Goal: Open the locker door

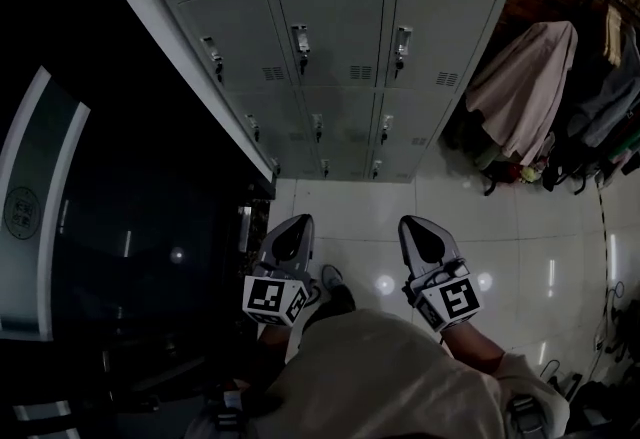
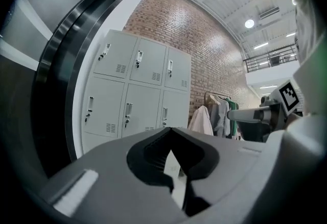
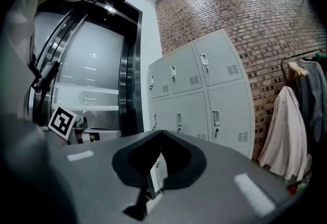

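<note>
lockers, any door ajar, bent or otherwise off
Nothing stands out. All the lockers in view look shut and flush, with their handles lined up in rows. The coats hang off to the right, clear of them.

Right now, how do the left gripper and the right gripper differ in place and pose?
The left gripper hangs beside the dark glass doorway; the right gripper hangs over pale floor tiles, nearer the hanging coats. In the head view the left gripper's tip leans right, the right gripper's leans left. Both are shut, empty, and apart from the closed lockers.
</note>
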{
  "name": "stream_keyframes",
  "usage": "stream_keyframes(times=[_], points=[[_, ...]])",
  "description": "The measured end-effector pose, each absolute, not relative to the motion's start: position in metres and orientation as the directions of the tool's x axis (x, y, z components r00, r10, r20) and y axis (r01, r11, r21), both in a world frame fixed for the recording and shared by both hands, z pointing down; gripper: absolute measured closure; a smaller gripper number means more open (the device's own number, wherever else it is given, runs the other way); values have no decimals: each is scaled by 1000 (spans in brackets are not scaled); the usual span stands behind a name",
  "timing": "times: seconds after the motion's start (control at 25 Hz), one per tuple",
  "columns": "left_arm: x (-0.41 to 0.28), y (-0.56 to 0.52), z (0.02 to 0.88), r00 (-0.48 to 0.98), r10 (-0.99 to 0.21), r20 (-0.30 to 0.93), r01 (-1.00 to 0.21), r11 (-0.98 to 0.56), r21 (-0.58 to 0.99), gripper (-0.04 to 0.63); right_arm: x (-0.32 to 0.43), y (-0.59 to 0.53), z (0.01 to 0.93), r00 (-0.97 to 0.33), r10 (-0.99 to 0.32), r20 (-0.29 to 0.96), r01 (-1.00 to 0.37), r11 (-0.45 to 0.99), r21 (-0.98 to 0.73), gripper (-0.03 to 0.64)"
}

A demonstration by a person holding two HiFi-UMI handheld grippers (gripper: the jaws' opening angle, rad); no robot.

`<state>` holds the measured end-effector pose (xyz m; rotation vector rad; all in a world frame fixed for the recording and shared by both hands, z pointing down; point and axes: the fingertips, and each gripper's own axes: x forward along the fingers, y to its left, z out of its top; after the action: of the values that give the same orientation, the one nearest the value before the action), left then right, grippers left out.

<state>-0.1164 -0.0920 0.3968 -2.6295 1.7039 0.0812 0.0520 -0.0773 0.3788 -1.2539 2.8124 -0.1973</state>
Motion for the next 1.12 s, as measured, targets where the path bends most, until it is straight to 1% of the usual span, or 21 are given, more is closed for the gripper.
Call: stream_keyframes(times=[0.28, 0.44, 0.56, 0.8, 0.92, 0.96, 1.08, 1.12], points=[[-188, -163, 408, 397, -917, -26, -917, -398, 25, 531, -14, -150, 383, -650, -760, 19, -754, 641, -142, 615], [-214, -195, 428, 402, -916, -5, -915, -402, 25, 531, -40, -181, 397, -638, -769, 29, -765, 629, -138, 615], [-225, -218, 450, 406, -914, 15, -913, -405, 39, 531, -55, -201, 416, -634, -772, 45, -769, 623, -147, 615], [-232, -254, 480, 406, -914, 11, -913, -405, 53, 531, -69, -237, 462, -640, -761, 107, -767, 623, -155, 615], [-238, -265, 492, 382, -924, 18, -923, -380, 55, 531, -77, -254, 480, -648, -749, 138, -761, 629, -158, 615], [-242, -268, 498, 369, -929, 25, -929, -367, 58, 531, -81, -261, 486, -651, -747, 133, -759, 633, -153, 615], [-253, -281, 522, 340, -939, 53, -940, -337, 55, 531, -95, -292, 507, -667, -744, 41, -743, 661, -103, 615], [-256, -286, 533, 333, -941, 64, -943, -330, 54, 531, -99, -301, 520, -672, -740, 38, -739, 667, -94, 615]])
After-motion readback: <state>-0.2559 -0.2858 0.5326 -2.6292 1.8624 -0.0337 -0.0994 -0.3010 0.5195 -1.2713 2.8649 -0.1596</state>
